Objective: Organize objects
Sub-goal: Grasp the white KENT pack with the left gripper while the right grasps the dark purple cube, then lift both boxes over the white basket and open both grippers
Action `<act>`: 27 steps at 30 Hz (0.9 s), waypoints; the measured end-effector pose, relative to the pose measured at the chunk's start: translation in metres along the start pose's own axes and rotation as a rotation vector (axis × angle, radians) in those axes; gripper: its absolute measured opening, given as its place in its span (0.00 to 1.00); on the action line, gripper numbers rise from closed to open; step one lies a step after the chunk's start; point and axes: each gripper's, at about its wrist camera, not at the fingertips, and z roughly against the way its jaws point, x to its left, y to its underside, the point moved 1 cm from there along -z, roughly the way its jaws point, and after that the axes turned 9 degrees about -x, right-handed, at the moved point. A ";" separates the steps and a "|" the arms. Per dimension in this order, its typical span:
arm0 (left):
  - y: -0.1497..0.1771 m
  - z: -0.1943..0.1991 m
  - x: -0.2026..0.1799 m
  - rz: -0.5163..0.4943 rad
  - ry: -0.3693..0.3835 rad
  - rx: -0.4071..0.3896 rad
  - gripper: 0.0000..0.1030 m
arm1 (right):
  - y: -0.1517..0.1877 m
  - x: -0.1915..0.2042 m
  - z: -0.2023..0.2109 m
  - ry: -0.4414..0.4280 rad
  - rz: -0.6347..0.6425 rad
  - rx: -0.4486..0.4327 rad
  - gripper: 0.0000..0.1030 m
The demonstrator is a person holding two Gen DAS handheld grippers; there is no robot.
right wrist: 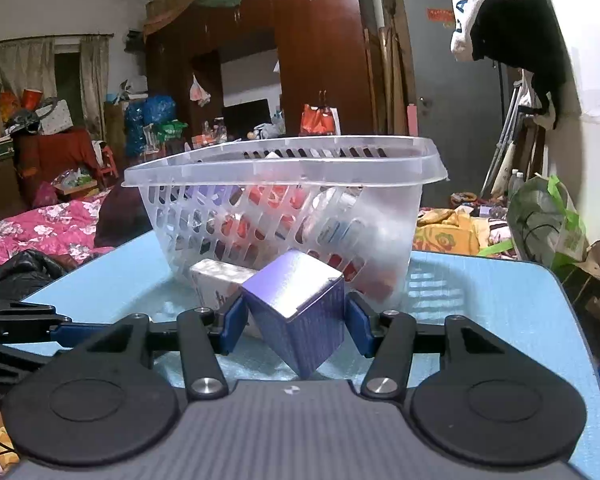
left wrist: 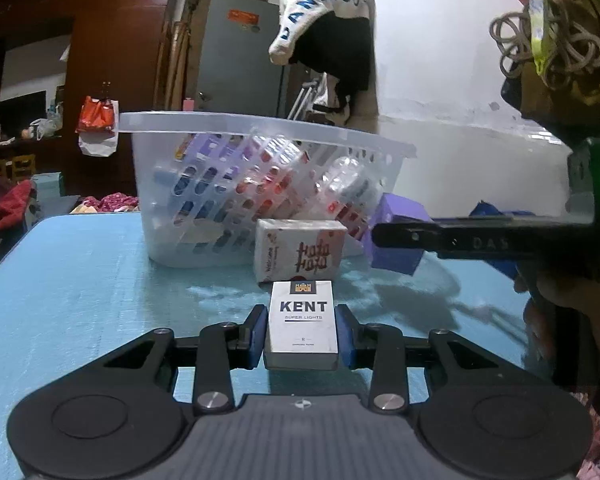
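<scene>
KENT pack (left wrist: pixel 303 324): white cigarette pack, standing upright between the blue pads (left wrist: pixel 258 336) of my left gripper (left wrist: pixel 302 334). Both pads press flat on its sides, jaws nearly as narrow as they go. Pack sits just above the blue table (left wrist: pixel 80 280); can't tell if its base still touches.

Purple box (right wrist: pixel 300 308): clamped in my right gripper (right wrist: pixel 298 322), pads on two opposite sides, jaws partly closed around it. Box is tilted, one corner pointing down, and appears clear of the tabletop. In the left wrist view the same purple box (left wrist: pixel 400 236) shows at the right, with my right gripper's black finger across it.

White soft pack (left wrist: pixel 300 250) with red-brown lettering: stands on the table directly behind the KENT pack, just in front of the basket. Right wrist view shows it partly hidden behind the purple box (right wrist: pixel 216 280).

Clear plastic basket (left wrist: pixel 268 128): slotted walls, upright on the table behind everything. Holds several packs already, purple, red and white ones visible through the slots, leaning against each other; exact count unreadable.

Beyond the table: dark wooden wardrobe (right wrist: pixel 300 40), grey door (left wrist: pixel 240 52), white garment with blue letters (left wrist: pixel 320 8) hanging on the wall, pink floral bedding (right wrist: pixel 40 232) to the left.
</scene>
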 end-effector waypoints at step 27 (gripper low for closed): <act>-0.194 -0.088 0.041 -0.017 -0.108 -0.093 0.41 | -0.156 0.001 -0.080 0.022 0.101 -0.083 0.58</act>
